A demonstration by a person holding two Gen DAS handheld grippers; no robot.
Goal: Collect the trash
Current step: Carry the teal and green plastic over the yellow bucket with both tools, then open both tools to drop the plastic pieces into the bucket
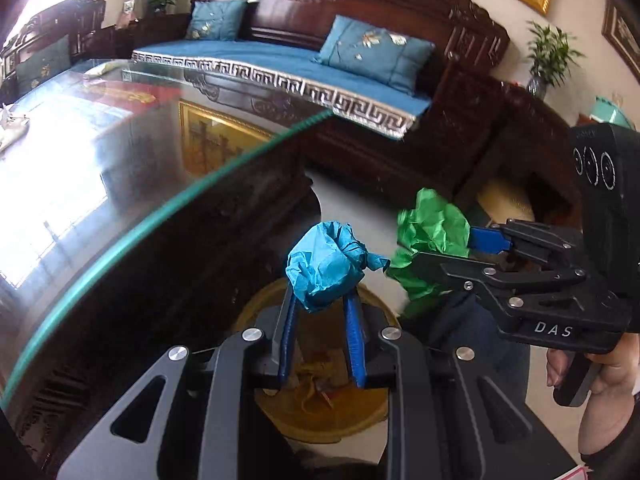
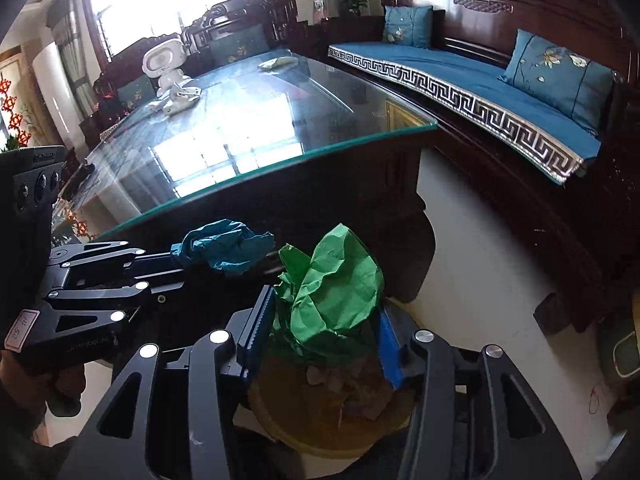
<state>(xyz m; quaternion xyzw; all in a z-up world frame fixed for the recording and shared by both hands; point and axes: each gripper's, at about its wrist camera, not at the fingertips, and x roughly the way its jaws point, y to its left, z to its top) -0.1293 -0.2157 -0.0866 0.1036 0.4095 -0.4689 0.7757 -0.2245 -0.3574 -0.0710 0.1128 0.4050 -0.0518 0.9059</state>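
A crumpled blue paper ball [image 1: 326, 266] is pinched between the blue pads of my left gripper [image 1: 320, 296], which is shut on it. Right beside it, my right gripper [image 1: 436, 248] carries a crumpled green paper ball [image 1: 432, 232]. In the right wrist view the green paper ball [image 2: 332, 292] fills the gap of the right gripper [image 2: 324, 328] and touches both pads. The left gripper [image 2: 192, 264] with the blue paper ball [image 2: 224, 248] is at the left there. Both hang over a round yellow bin [image 1: 304, 428] [image 2: 288, 432] on the floor, with scraps inside.
A glass-topped dark wood table [image 1: 120, 160] [image 2: 260, 120] stands close on the left, its green glass edge just beside the bin. A white toy robot [image 2: 164, 64] and pale scraps [image 2: 180, 98] lie on it. A carved sofa with blue cushions [image 2: 460, 68] runs behind. A hand [image 1: 600, 364] grips the right tool.
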